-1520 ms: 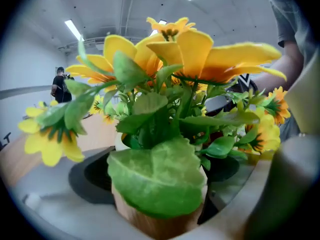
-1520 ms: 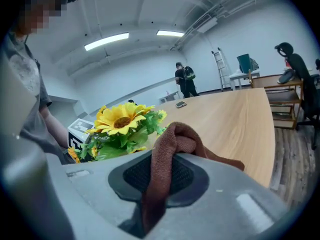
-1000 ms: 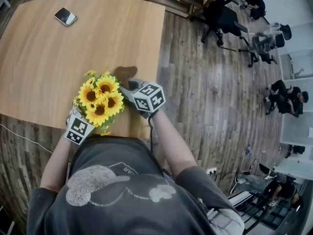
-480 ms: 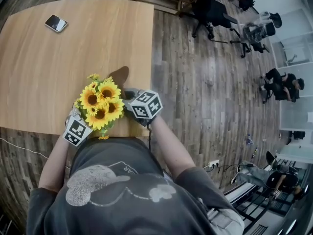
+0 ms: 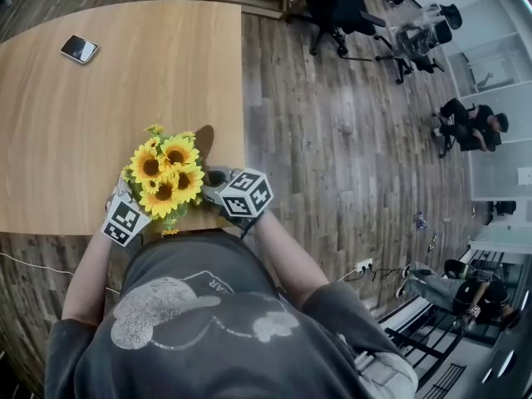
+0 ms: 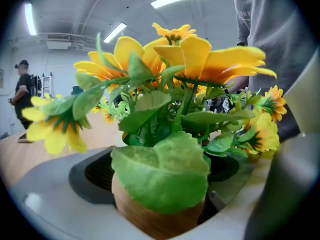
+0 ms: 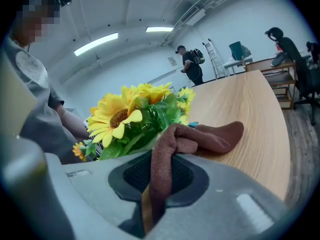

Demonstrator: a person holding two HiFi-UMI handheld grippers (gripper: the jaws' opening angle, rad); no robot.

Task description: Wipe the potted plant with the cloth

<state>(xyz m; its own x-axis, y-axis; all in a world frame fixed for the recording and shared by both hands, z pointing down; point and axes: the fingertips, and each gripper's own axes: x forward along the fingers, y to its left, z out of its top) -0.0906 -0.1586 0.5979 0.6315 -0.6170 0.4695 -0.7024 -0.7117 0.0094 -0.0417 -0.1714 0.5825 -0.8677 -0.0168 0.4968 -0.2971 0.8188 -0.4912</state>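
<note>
A potted plant of yellow sunflowers [image 5: 163, 177] stands near the front edge of the wooden table [image 5: 66, 140]. My left gripper [image 5: 125, 219] is at its left side. In the left gripper view, that gripper [image 6: 165, 194] is shut on the brown pot [image 6: 150, 219], under a big green leaf [image 6: 162, 171]. My right gripper [image 5: 226, 183] is just right of the flowers. It [image 7: 150, 204] is shut on a brown cloth [image 7: 200, 136]. The cloth's free end [image 5: 204, 140] lies on the table beside the sunflowers [image 7: 125, 116].
A phone [image 5: 79, 48] lies at the far left of the table. The table's right edge [image 5: 242, 90] runs just beyond the cloth, with wood floor past it. Office chairs [image 5: 337, 11] and seated people [image 5: 465, 123] are far off to the right.
The head camera has shifted, so the table sits further left in view. The grippers, plant and cloth keep almost the same arrangement, both grippers still holding.
</note>
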